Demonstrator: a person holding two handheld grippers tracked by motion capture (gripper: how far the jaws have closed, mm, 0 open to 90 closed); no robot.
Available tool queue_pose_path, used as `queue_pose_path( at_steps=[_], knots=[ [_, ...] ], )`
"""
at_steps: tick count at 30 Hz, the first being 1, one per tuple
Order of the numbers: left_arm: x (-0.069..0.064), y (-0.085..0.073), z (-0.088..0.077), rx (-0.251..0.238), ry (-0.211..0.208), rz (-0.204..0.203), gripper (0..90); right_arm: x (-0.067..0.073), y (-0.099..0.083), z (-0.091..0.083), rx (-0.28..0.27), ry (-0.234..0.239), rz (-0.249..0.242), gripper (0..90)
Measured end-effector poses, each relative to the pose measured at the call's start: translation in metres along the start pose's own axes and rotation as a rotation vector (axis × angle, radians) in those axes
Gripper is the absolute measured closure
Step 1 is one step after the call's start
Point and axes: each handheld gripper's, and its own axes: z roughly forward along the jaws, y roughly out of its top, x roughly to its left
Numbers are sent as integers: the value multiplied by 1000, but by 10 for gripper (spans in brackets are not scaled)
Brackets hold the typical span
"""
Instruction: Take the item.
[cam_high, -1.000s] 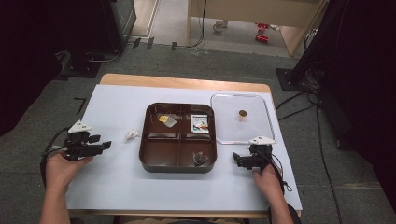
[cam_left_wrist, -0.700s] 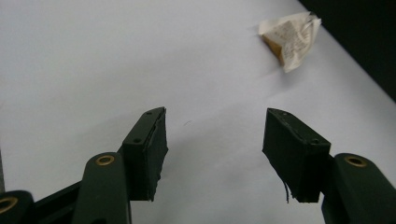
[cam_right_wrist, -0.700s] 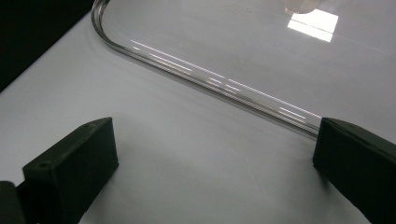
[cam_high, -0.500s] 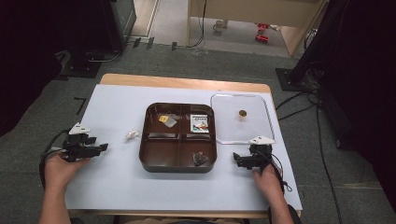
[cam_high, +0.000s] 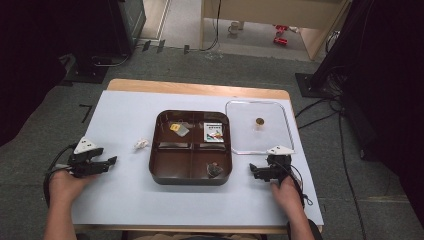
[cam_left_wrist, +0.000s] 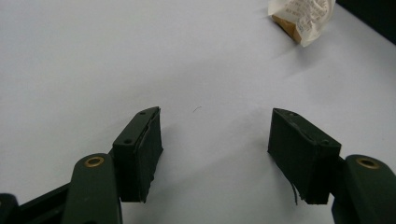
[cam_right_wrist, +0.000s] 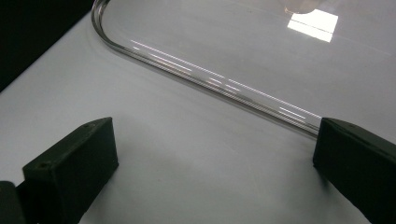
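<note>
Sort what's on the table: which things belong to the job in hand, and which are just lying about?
In hand:
left gripper, jaws open, just been opening, nothing between them
crumpled wrapper ahead of it
right gripper, jaws open
clear lid beside it

Lying about:
brown tray
packets in the tray

The crumpled white paper wrapper (cam_left_wrist: 302, 18) on the bench carries small grey printed lines, too blurred to read in the left gripper view. The small white printed card (cam_high: 215, 132) in the dark brown four-compartment tray (cam_high: 191, 175) shows coloured print, too small to read.
</note>
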Motion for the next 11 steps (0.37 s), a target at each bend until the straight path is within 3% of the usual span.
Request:
queue_pose_path(
  at_steps=[11],
  knots=[
    [0, 0, 1, 6, 23, -14, 281, 0, 0, 0, 0, 0, -1, 0]
  ],
)
